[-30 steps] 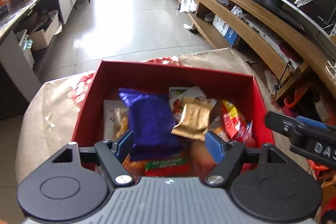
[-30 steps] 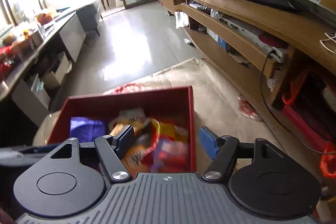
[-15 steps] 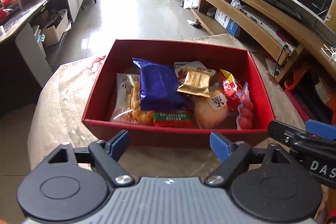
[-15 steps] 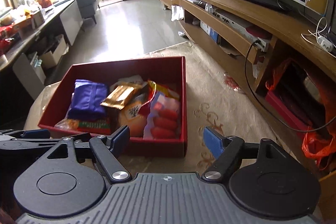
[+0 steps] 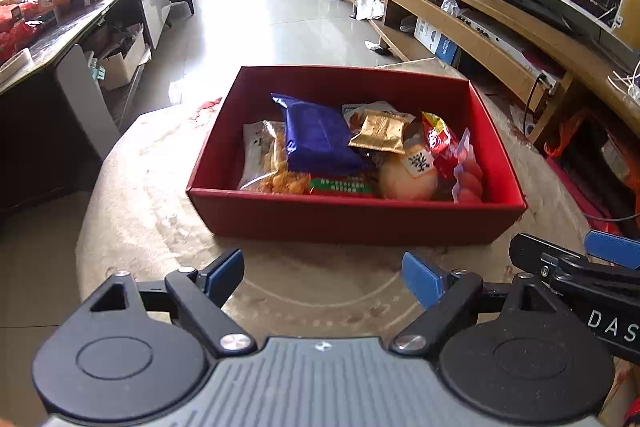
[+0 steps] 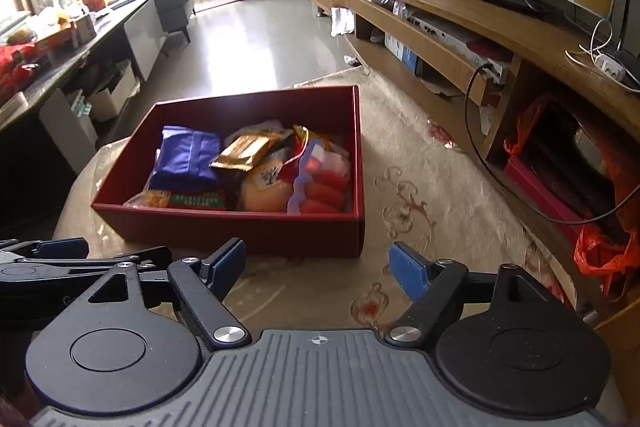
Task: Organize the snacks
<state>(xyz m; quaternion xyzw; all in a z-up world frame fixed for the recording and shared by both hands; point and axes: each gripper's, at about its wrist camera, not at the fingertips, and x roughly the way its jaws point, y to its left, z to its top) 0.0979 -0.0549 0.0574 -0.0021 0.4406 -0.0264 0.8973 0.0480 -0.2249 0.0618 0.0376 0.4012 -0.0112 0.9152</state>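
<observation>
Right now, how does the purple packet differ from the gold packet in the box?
The purple packet is larger and puffy; the gold packet is smaller and flat. Purple lies toward the left of the red box; gold lies nearer the middle, overlapping other snacks. Both are sealed and lie untouched.

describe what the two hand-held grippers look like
Both look alike: the left hand-held gripper and the right hand-held gripper have black linkage arms with round discs, silver pivot screws, blue finger pads and a ribbed grey body. The right one's side shows white letters "DAS".
</observation>
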